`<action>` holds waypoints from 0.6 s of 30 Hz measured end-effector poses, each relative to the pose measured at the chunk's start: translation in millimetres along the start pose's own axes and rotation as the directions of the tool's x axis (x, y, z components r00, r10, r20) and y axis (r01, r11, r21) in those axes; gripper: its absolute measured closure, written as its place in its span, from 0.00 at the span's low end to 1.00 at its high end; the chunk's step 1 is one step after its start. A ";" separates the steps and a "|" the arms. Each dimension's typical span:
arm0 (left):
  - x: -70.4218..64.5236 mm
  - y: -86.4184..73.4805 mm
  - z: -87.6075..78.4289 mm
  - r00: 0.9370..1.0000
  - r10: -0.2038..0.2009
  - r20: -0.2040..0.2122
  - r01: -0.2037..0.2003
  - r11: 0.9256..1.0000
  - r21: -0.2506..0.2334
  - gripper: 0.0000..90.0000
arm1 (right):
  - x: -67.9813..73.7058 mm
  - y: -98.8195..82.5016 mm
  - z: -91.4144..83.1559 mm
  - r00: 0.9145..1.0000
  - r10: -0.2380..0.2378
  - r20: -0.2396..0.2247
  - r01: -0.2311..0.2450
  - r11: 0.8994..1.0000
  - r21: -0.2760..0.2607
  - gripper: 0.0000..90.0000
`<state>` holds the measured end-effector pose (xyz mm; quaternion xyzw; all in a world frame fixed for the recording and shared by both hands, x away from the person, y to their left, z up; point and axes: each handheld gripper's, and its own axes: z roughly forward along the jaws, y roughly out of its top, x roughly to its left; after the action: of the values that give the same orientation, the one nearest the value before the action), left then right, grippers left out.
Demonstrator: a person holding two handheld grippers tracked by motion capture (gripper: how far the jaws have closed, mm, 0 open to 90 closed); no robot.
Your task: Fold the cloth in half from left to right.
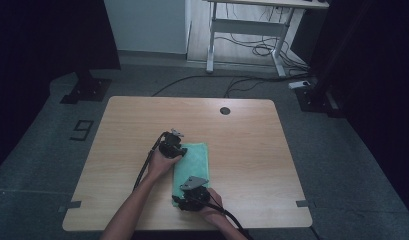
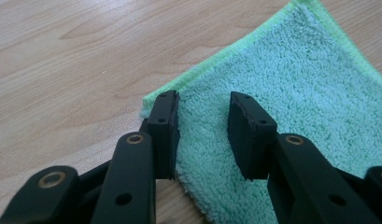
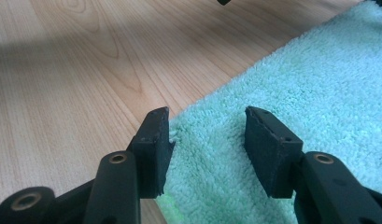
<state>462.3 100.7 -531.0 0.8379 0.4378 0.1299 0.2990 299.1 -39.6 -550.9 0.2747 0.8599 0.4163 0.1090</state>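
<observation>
- Right gripper (image 1: pixel 184 198), nearest: jaws spread, nothing pinched, low over the near left edge of the green terry towel (image 3: pixel 291 116); left jaw sits at the towel's border, right jaw over the pile.
- Left gripper (image 2: pixel 202 126), farther up: jaws spread too, straddling the towel's far left corner, its hemmed edge (image 2: pixel 216 58) running away from the left jaw.
- Towel lies flat on the bench (image 1: pixel 252 135), between and just right of both grippers.
- Handling guess: light, limp, grippy pile; will sag and drag. Best pinched at corners or hem.
- Unclear: whether jaw tips touch cloth; whether the towel is folded; its near edge hidden under the right gripper in the high view.
</observation>
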 end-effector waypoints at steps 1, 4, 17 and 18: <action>-0.1 -0.1 0.0 1.000 0.000 0.000 0.000 1.000 -0.001 0.70 | 0.5 -0.3 0.0 1.000 0.001 0.004 -0.001 1.000 -0.002 0.56; 0.0 -0.1 0.1 1.000 0.000 0.000 0.000 1.000 -0.001 0.70 | 1.1 -1.0 0.0 1.000 0.006 0.008 -0.006 1.000 -0.007 0.56; 2.1 -1.5 -4.5 1.000 -0.014 0.025 0.015 1.000 -0.019 0.67 | -6.7 -0.7 -6.3 0.998 0.056 -0.029 -0.057 0.998 -0.037 0.54; 2.0 -2.3 -6.9 0.999 -0.013 0.031 0.014 0.999 -0.028 0.67 | -9.9 -0.6 -9.8 0.998 0.064 -0.022 -0.065 0.997 -0.049 0.54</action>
<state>458.6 106.0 -527.1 0.8324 0.4371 0.1213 0.3184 302.9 -52.0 -545.6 0.2954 0.8410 0.4435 0.0933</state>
